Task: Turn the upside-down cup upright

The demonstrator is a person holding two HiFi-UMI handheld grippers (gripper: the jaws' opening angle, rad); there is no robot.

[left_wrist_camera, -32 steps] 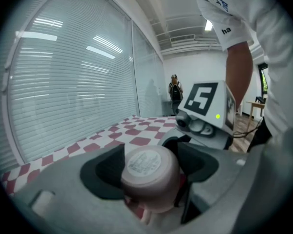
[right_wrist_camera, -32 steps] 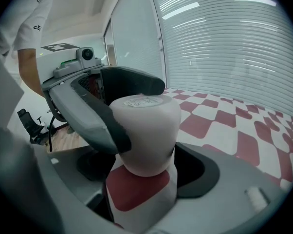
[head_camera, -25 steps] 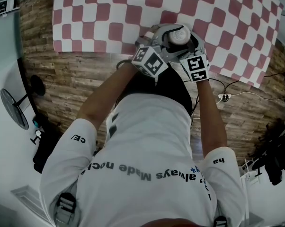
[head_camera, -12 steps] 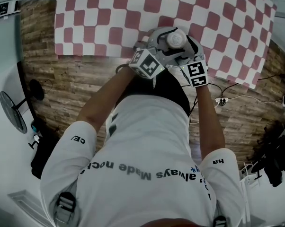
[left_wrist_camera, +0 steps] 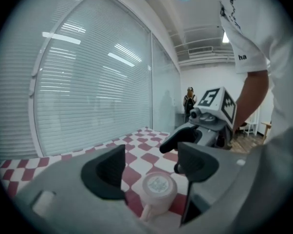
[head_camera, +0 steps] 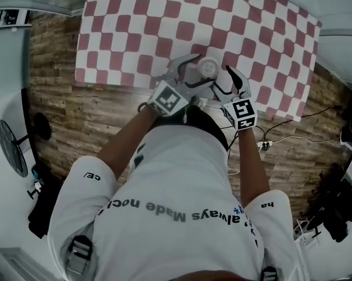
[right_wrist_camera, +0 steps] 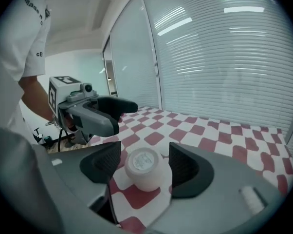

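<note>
The cup (head_camera: 208,68) is upside down. Its flat bottom faces up and its rim sits on the red and white checked cloth (head_camera: 135,16). The cloth's edge nearest my body runs close by the cup.

My left gripper (left_wrist_camera: 152,157) is at the cup's left side, a bit higher than the cup. Its jaws are wide apart. In the left gripper view the cup shows low down in the gap between the two dark pads (left_wrist_camera: 107,172). Neither pad touches the cup, so this gripper holds nothing. The cup's handle (left_wrist_camera: 145,212) points back toward this gripper.

My right gripper (right_wrist_camera: 145,152) is at the cup's right side, also a bit higher than the cup. Its jaws have just been closing, but there is a wide gap between them now. The cup is in that gap, with a little room on each side of it. The pads do not press on the cup, so this gripper holds nothing too.

In the head view the two grippers reach in toward the cup from my side of it. Each gripper's marker cube (head_camera: 167,98) is on the side of the cup closest to me. In each gripper view I can see the other gripper just past the cup.
</note>
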